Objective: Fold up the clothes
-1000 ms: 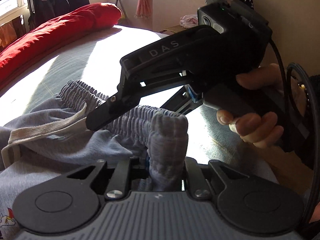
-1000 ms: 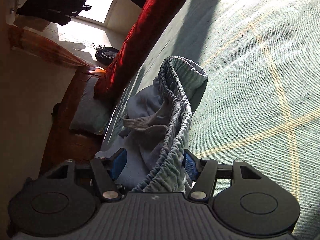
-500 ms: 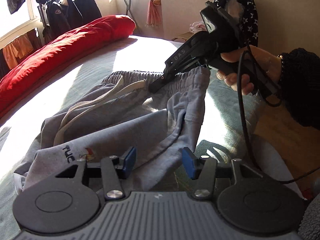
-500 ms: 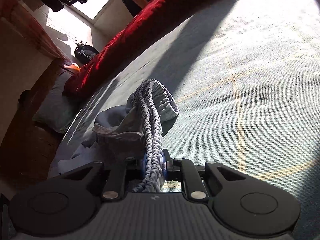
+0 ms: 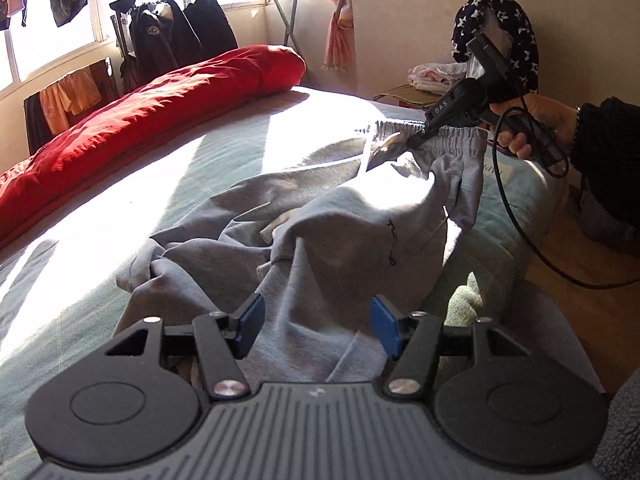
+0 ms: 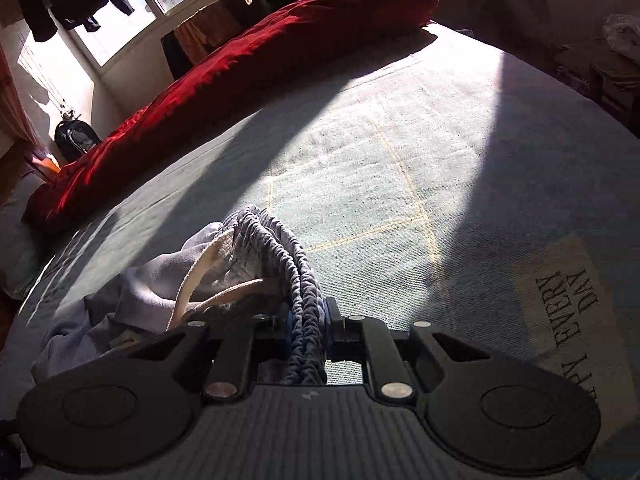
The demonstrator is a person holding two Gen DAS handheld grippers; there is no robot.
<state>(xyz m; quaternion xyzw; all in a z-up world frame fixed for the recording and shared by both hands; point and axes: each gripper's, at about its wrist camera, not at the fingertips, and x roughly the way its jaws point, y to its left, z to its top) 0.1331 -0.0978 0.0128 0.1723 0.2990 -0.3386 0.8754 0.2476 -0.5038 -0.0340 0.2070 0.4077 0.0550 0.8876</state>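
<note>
Grey sweatpants [image 5: 340, 232] lie crumpled on the grey-green bed [image 5: 192, 168]. In the left wrist view my left gripper [image 5: 316, 320] hovers over the near part of the pants. Its jaws are opening, the blue pads [image 5: 250, 322] stand apart from the cloth, and they press on nothing. At the far right a person's hand holds my right gripper [image 5: 418, 140], shut on the elastic waistband [image 5: 456, 136] and lifting it off the bed. In the right wrist view the right gripper [image 6: 307, 320] pinches the bunched waistband [image 6: 280, 248], with the cream drawstring [image 6: 200, 272] hanging to its left.
A long red duvet [image 5: 140, 120] lies along the bed's far side. Behind it a drying rack [image 5: 180, 36] with dark clothes stands by the window. A stack of folded clothes [image 5: 436, 76] sits past the bed's far corner. The wooden floor [image 5: 600, 312] lies beyond the bed's right edge.
My left gripper let go of the waistband, opened and drew back and up. My right gripper shut on the waistband and carried it up and away, stretching the pants out.
</note>
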